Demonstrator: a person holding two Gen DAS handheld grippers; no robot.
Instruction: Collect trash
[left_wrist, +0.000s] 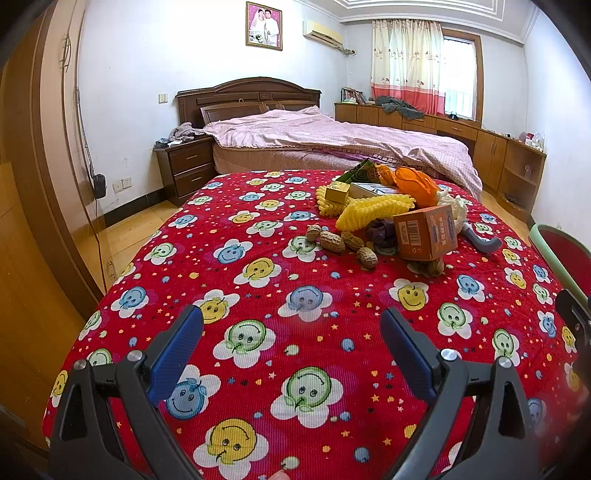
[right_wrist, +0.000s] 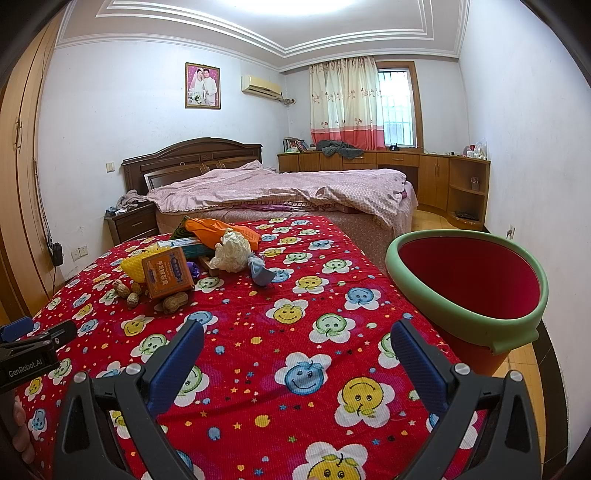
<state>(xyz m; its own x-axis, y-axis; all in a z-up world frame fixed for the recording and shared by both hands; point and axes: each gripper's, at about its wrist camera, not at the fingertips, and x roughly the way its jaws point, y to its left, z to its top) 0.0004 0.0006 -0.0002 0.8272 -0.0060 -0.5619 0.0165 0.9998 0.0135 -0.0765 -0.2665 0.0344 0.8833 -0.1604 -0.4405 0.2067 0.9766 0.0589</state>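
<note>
Blue-padded jaws of the left gripper and right gripper stand wide and hold nothing, low in each frame above the red cloth. The trash pile sits upper left in the right view, well apart; the bin stands at right. Loose peanuts could roll off, and a careless reach might knock the orange box over.

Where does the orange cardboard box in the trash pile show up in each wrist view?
Left wrist: the orange cardboard box sits right of centre, barcode side facing the camera, at the near edge of the pile above the peanuts.
Right wrist: the box is left of centre, printed face showing, peanuts in front.
Shared landmark: the framed wedding photo on the far wall.
</note>
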